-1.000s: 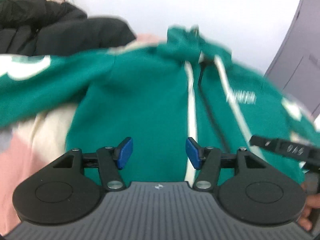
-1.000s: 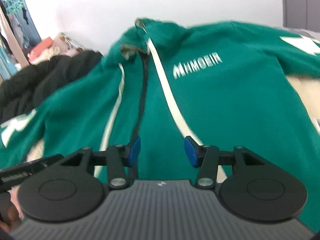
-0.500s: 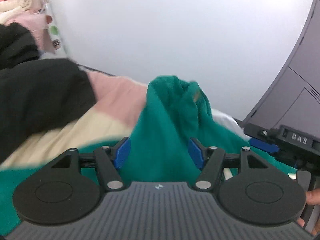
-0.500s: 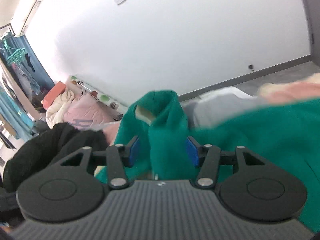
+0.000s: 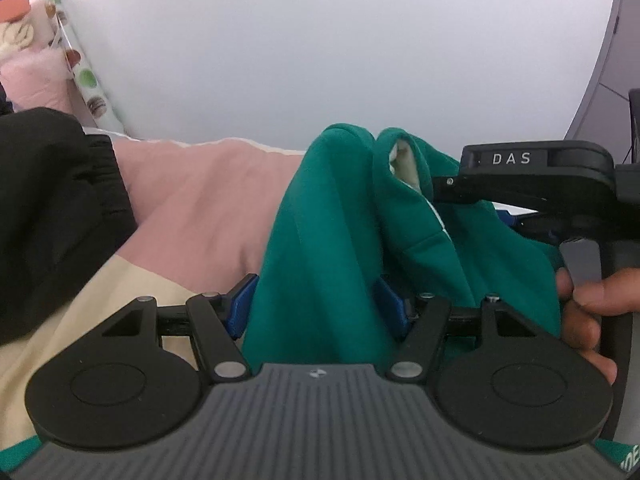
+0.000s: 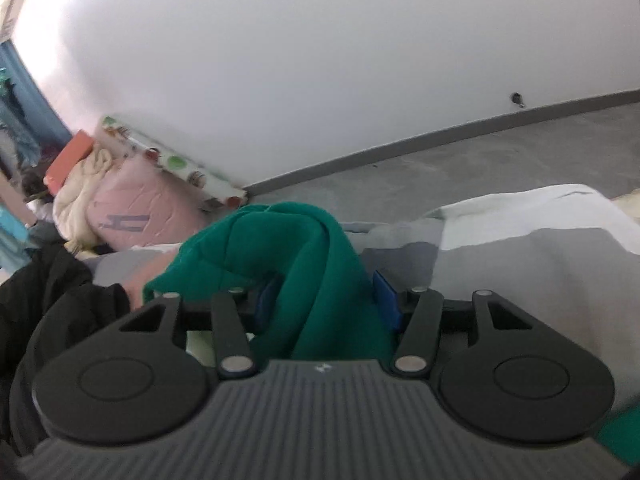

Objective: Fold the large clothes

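A bunch of the green jacket (image 5: 332,220) stands up between the blue pads of my left gripper (image 5: 318,308), which is shut on it. The fabric shows a cream lining and a white stripe at its far fold. In the right wrist view my right gripper (image 6: 326,300) is shut on another bunch of the same green jacket (image 6: 280,232), which curls over to the left ahead of the jaws. The right gripper's black housing (image 5: 532,168) sits close on the right of the left one, with a person's hand (image 5: 592,300) on its handle.
A black garment (image 5: 52,200) lies on the left of the pink and cream bedcover (image 5: 200,208). Grey and white sheets (image 6: 520,272) cover the bed's far right. Pink and cream bedding (image 6: 136,212) is piled by the white wall, with grey floor (image 6: 480,160) beyond.
Both grippers have travelled forward across the spread jacket to the far edge of the bed. The green fabric, flat before, now stands bunched between each pair of jaws.
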`<state>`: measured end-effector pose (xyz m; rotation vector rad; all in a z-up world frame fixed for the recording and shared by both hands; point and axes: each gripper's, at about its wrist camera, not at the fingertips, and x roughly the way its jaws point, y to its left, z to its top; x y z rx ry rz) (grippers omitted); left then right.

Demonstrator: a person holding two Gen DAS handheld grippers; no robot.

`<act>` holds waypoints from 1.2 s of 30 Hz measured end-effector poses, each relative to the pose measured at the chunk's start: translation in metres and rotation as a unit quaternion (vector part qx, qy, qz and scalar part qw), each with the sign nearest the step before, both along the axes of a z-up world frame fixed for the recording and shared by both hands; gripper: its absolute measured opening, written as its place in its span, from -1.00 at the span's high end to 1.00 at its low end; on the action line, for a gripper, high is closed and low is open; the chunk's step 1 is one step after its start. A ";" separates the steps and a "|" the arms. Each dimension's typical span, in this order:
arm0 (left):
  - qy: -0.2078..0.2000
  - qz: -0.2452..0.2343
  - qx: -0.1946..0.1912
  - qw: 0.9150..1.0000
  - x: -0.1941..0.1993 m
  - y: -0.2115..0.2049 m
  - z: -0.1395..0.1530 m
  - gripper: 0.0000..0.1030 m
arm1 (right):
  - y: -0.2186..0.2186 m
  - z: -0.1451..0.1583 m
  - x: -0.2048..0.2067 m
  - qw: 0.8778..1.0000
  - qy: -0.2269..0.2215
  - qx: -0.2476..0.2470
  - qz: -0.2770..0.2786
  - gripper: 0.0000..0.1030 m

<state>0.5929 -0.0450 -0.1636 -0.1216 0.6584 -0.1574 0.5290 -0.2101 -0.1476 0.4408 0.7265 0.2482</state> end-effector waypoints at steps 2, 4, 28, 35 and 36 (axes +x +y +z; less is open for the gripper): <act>-0.001 -0.005 0.002 1.000 0.000 -0.003 0.001 -0.05 | -0.002 0.001 -0.003 1.000 0.000 0.012 0.012 0.16; 0.000 -0.007 0.004 1.000 -0.002 -0.002 0.005 0.24 | -0.005 0.007 -0.003 1.000 0.007 0.020 0.017 0.63; -0.082 -0.015 -0.003 0.996 -0.286 0.013 0.156 0.79 | -0.016 0.177 -0.315 0.957 -0.255 -0.127 0.051 0.76; -0.033 -0.032 -0.026 0.999 -0.388 0.017 0.100 0.77 | -0.016 0.130 -0.400 0.965 -0.209 -0.147 0.056 0.73; -0.021 -0.032 -0.030 0.999 -0.400 0.018 0.089 0.77 | -0.016 0.130 -0.400 0.965 -0.209 -0.147 0.056 0.72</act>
